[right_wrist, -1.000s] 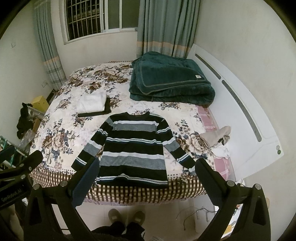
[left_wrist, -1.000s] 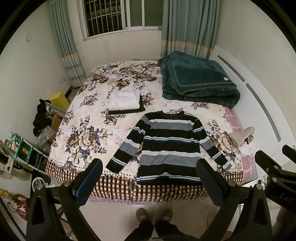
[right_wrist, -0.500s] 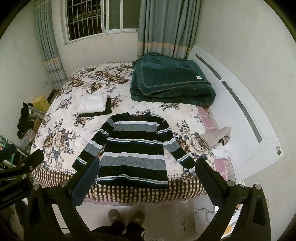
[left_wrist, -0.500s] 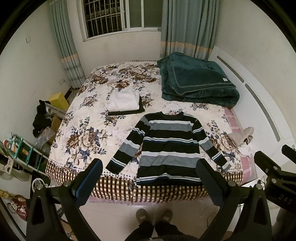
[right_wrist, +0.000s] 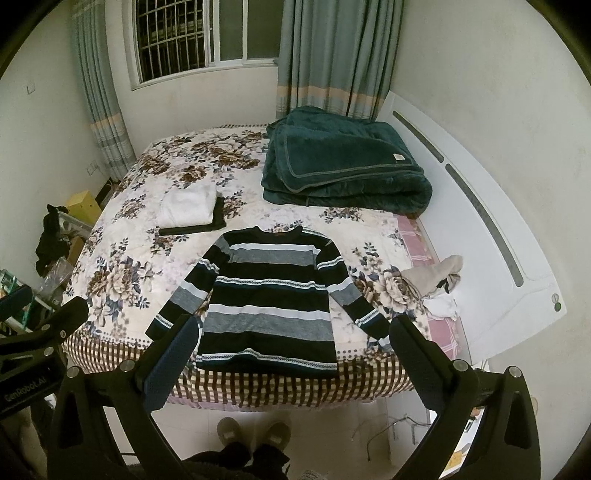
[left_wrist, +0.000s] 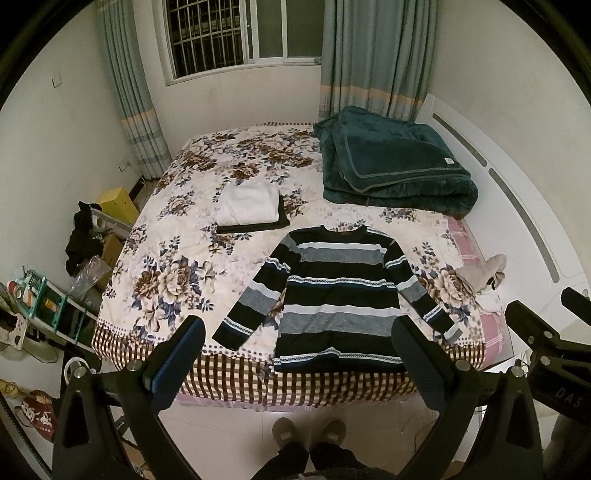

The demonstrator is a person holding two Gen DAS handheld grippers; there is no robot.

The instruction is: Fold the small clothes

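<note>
Hand-held gripper (left_wrist: 299, 354) spread wide, striped sweater (left_wrist: 338, 299) flat, floral bed (left_wrist: 177, 266), curtained window (left_wrist: 236, 35).

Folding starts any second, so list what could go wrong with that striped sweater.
The striped sweater has its hem at the bed edge; a tug toward the person could slide it off. The sleeve cuff lies near loose crumpled clothes, which might get swept along. Both the left gripper and right gripper are open, high above it.

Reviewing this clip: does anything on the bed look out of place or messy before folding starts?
Mostly tidy. The striped sweater lies flat with sleeves spread, and the folded white garment sits neatly on a dark one. The one odd spot is a crumpled heap of beige and white clothes at the bed's right edge, unfolded. Both grippers are open and empty.
</note>
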